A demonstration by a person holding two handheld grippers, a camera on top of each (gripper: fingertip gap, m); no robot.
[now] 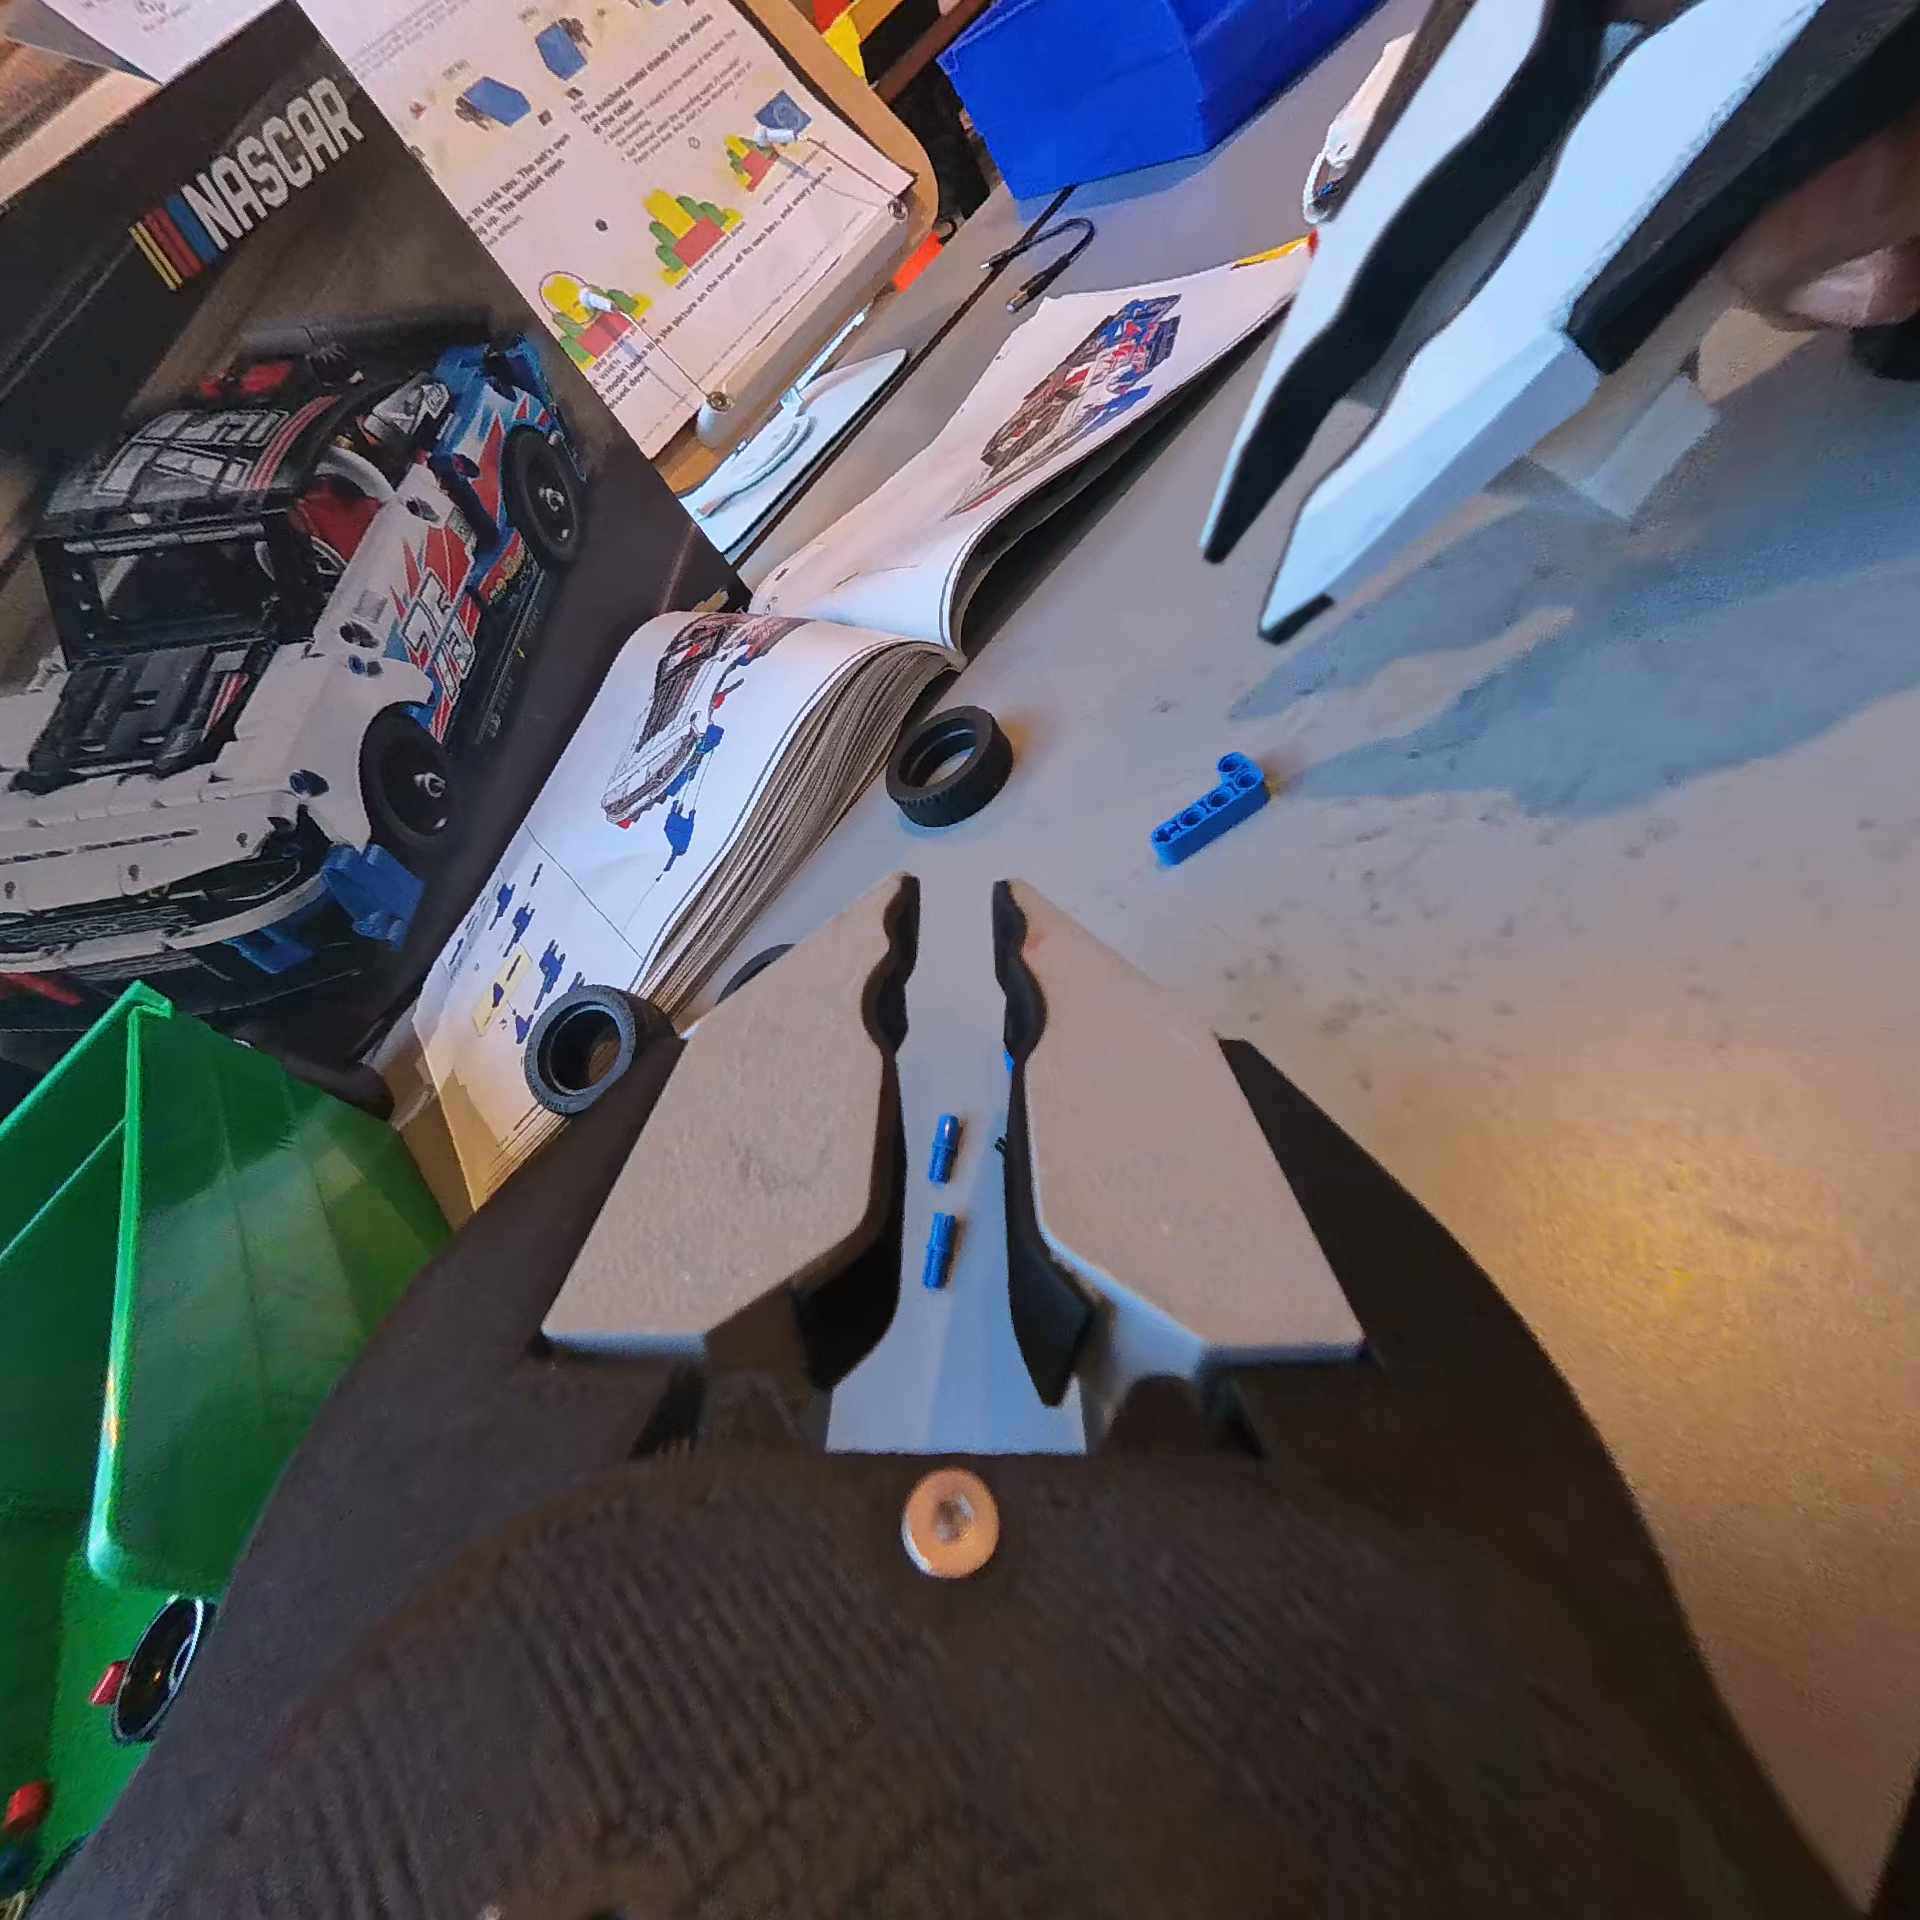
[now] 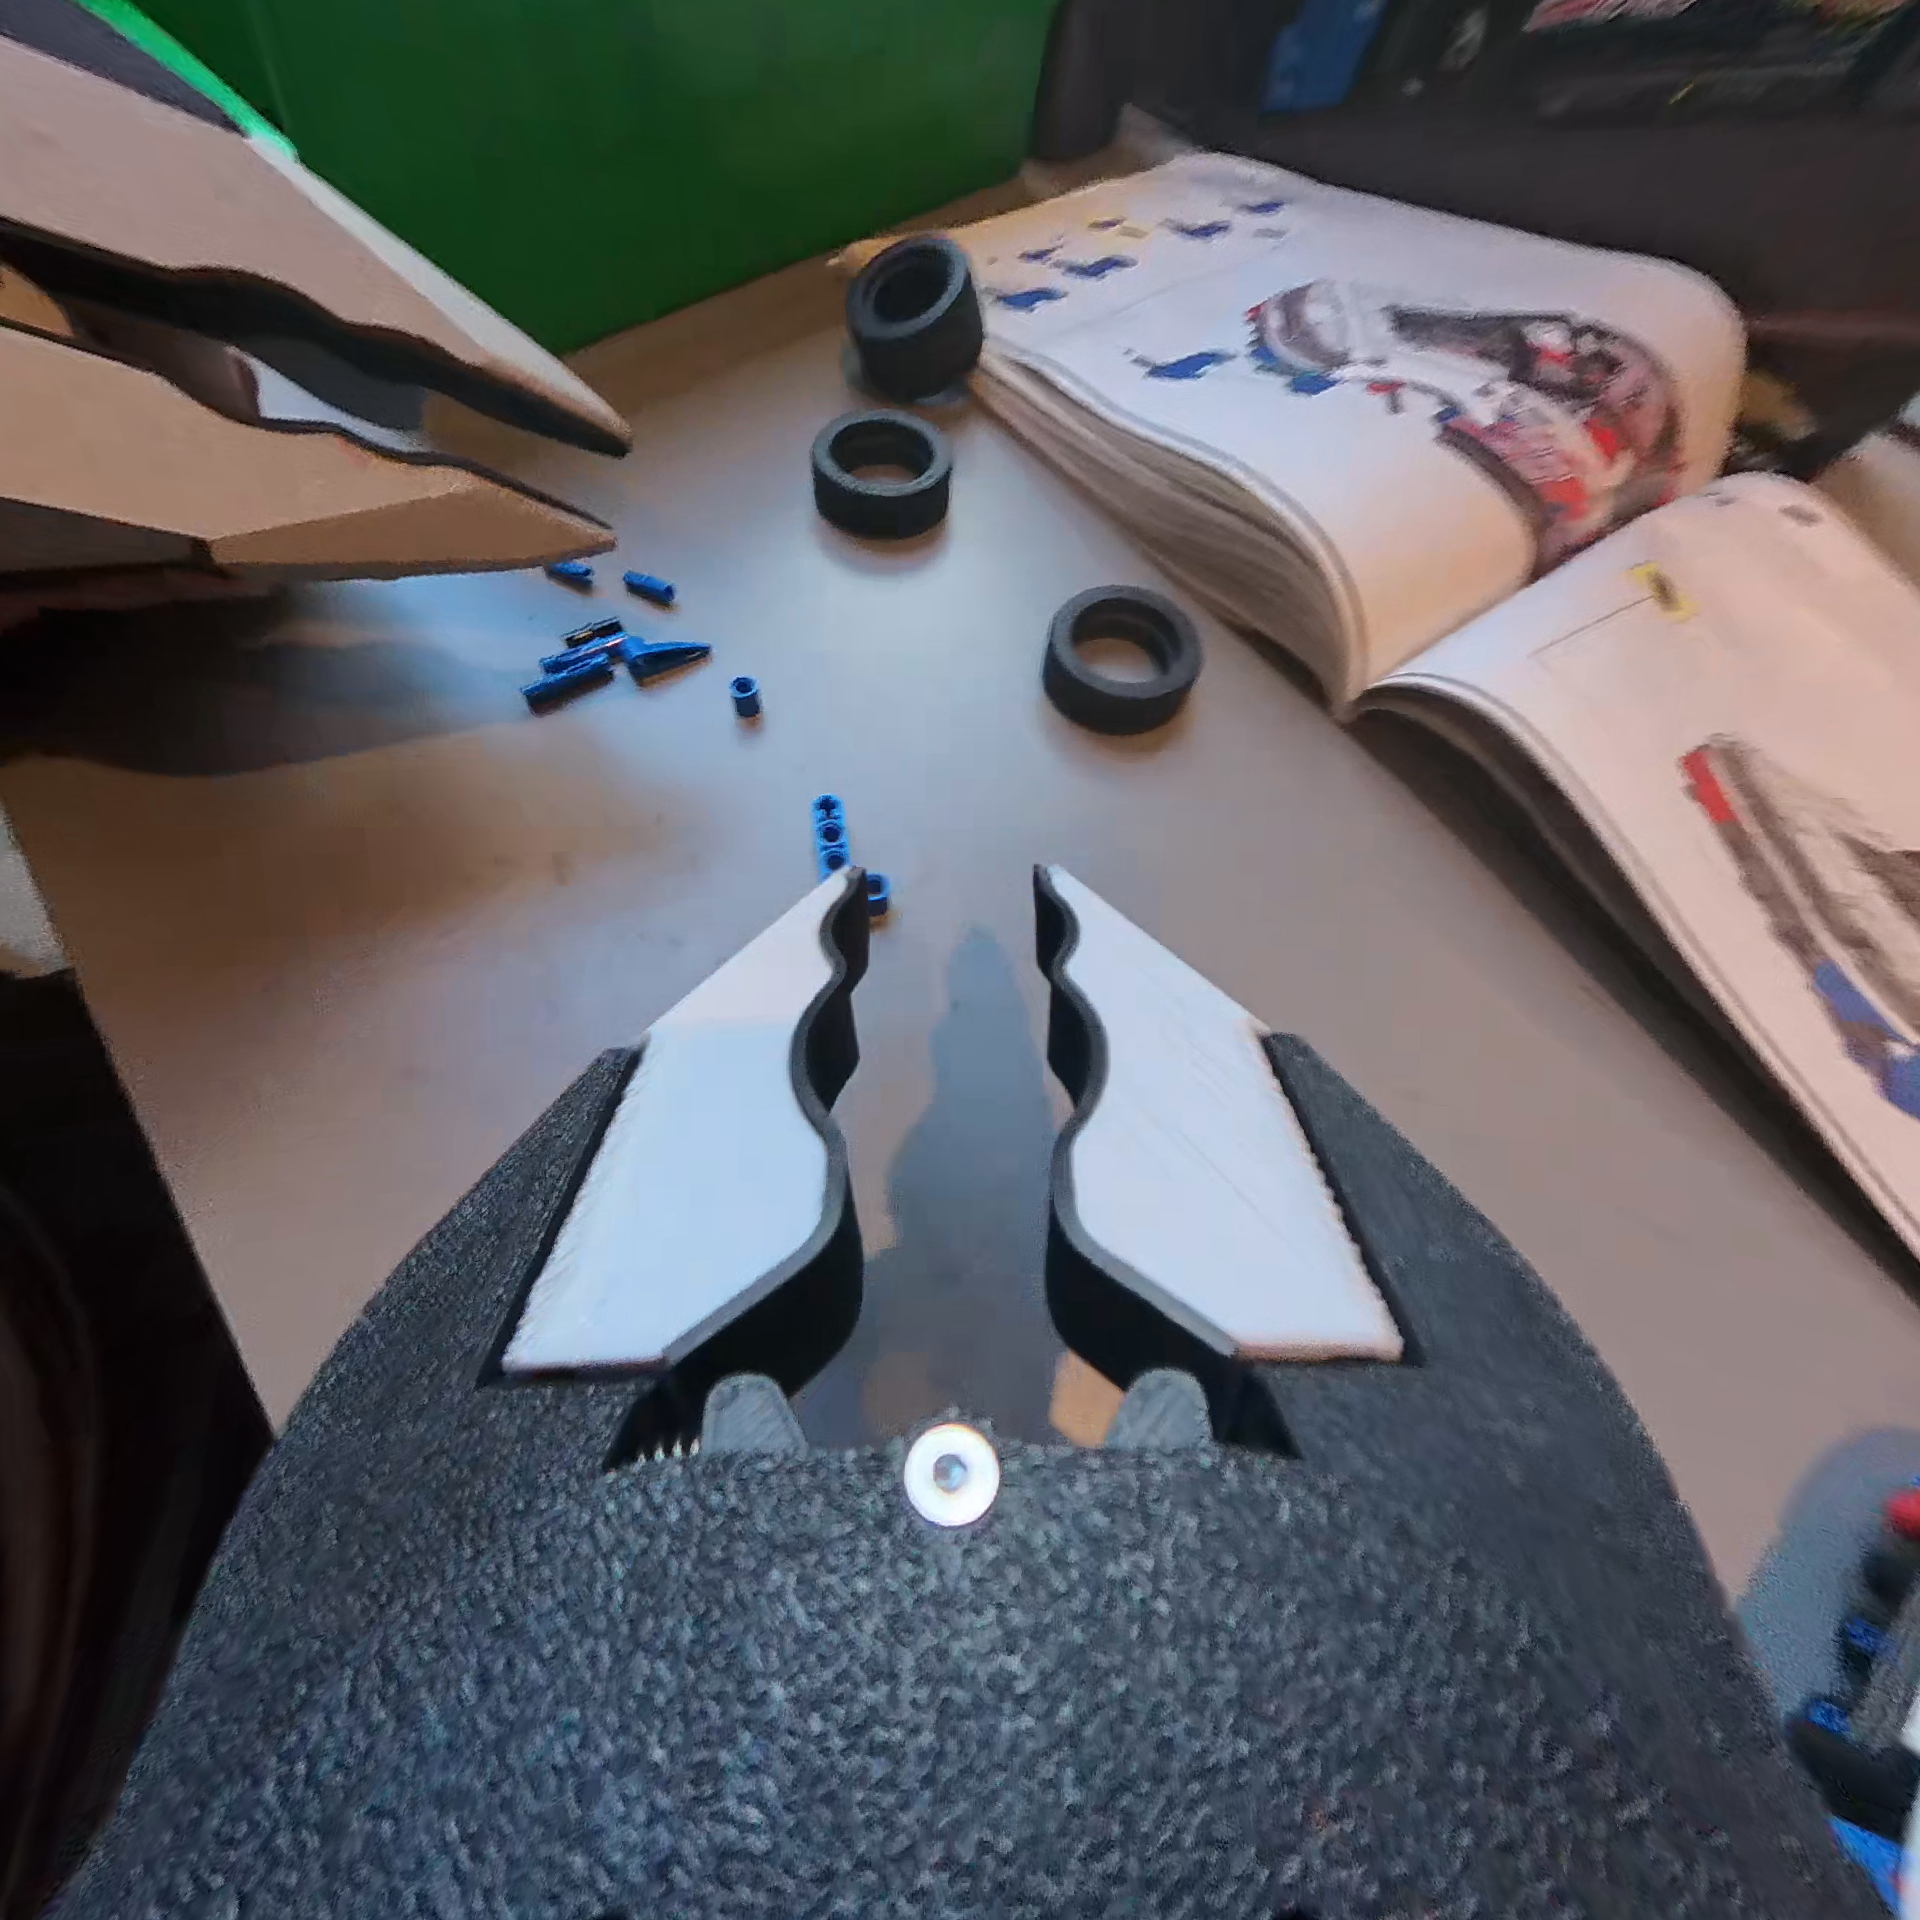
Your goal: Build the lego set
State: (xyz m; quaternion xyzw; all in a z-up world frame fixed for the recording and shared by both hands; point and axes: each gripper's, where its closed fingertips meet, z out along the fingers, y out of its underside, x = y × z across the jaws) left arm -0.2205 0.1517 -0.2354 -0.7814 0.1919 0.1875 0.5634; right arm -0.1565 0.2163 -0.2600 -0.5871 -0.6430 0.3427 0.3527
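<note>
Your left gripper (image 1: 956, 894) filled the lower centre of the left wrist view, its two fingers a little apart and holding nothing. In the gap between them, on the grey table (image 1: 1455, 1039), lay two small blue pins (image 1: 940, 1195), one behind the other, touching neither finger. Above and to the right of the tips sat a blue L-shaped beam (image 1: 1210, 808), with a black tyre (image 1: 949, 766) just to its left beside the open instruction booklet (image 1: 727, 748). A second black tyre (image 1: 584, 1047) rested on the booklet's lower page at centre left. The set's box (image 1: 260, 571), printed with a race car, stood along the left edge, and a green bin (image 1: 208, 1247) filled the lower left corner. Your right gripper (image 1: 1268, 582) reached in from the upper right, its fingers narrowly parted.

In the right wrist view, your right gripper (image 2: 951, 883) sat low in the centre with its fingers apart and empty. The blue beam (image 2: 828, 831) lay just past the left fingertip; whether they touched, I cannot tell. A cluster of small blue pieces (image 2: 613, 655) lay at centre left, just below the left gripper (image 2: 613, 488) coming in from the upper left. Three black tyres (image 2: 1122, 660) sat in the upper middle, near the booklet (image 2: 1403, 416) spread across the upper right
</note>
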